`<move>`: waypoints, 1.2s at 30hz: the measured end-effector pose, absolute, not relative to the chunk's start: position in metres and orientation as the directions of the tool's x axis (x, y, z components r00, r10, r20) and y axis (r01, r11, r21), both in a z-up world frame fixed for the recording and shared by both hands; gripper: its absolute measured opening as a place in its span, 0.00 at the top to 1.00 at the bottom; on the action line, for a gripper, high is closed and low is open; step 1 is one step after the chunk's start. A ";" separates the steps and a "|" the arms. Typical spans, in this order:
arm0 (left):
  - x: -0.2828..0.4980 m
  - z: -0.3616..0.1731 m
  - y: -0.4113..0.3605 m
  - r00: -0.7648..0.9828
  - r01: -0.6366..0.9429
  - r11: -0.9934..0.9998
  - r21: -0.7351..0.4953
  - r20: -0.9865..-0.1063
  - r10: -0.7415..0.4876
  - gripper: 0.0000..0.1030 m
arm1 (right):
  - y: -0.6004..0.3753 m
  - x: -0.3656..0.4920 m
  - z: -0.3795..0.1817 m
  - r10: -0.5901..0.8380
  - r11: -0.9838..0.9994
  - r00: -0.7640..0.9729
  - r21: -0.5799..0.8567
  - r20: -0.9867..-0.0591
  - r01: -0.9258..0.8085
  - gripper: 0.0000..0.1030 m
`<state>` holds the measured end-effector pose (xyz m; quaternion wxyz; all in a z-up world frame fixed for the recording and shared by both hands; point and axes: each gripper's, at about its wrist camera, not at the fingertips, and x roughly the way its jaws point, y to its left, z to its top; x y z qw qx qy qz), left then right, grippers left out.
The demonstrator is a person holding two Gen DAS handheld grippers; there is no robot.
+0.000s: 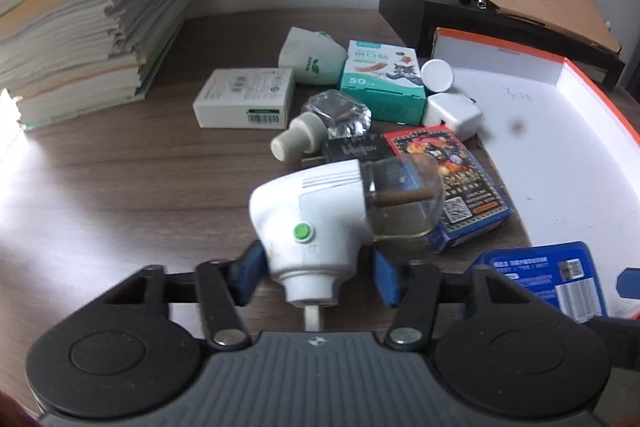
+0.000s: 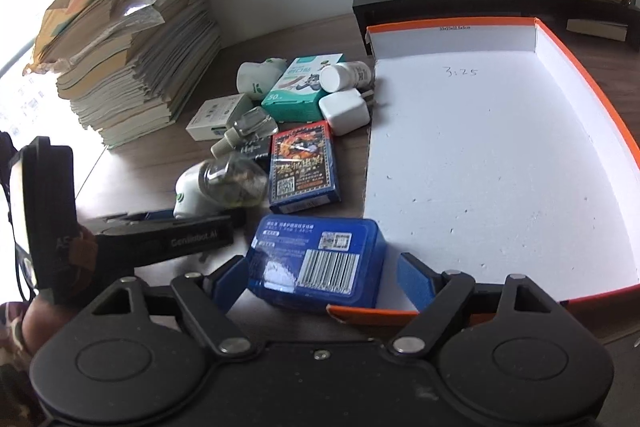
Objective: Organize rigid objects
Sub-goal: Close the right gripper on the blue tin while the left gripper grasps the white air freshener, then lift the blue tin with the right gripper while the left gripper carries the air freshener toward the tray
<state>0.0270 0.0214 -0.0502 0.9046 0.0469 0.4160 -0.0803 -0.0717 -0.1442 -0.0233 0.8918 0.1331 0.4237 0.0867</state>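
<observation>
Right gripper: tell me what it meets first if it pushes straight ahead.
The right gripper would likely meet the blue plastic box first; it already sits between the open jaws, untouched. Beyond lies the card deck.

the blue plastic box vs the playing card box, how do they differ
The blue plastic box is a rounded, glossy plastic case with a white barcode label; the playing card box is square-edged printed card with red and black artwork. The blue plastic box lies between the open right gripper's pads, by the edge of the orange-rimmed tray; the playing card box lies farther off, untouched. Both lie flat on the wooden desk, outside the tray.
</observation>
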 end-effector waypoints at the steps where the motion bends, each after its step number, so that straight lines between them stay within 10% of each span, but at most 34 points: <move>1: 0.027 -0.050 0.024 0.641 0.181 0.983 -0.001 -0.758 -0.119 0.46 | -0.143 -0.072 -0.025 0.267 0.950 0.623 0.309 -0.735 -0.042 0.08; 16: 0.008 -0.036 0.043 0.684 0.174 0.984 -0.032 -0.715 -0.144 0.58 | -0.104 -0.060 -0.036 0.211 0.926 0.629 -0.053 -0.748 -0.373 0.06; 25: -0.001 -0.025 0.049 0.703 0.164 0.986 -0.033 -0.697 -0.140 0.58 | -0.102 -0.024 -0.055 0.298 0.847 0.493 -0.011 -0.817 -0.531 0.06; 32: -0.006 -0.021 0.055 0.715 0.134 0.990 -0.040 -0.688 -0.124 0.58 | -0.098 -0.017 -0.052 0.399 0.860 0.465 0.146 -0.790 -0.489 0.57; 34: -0.006 -0.020 0.058 0.718 0.122 0.992 -0.038 -0.686 -0.115 0.58 | -0.096 -0.019 -0.051 0.411 0.865 0.474 0.167 -0.779 -0.474 0.56; 36: -0.007 -0.019 0.061 0.723 0.109 0.993 -0.039 -0.683 -0.106 0.58 | -0.094 -0.022 -0.048 0.409 0.863 0.498 0.148 -0.765 -0.483 0.24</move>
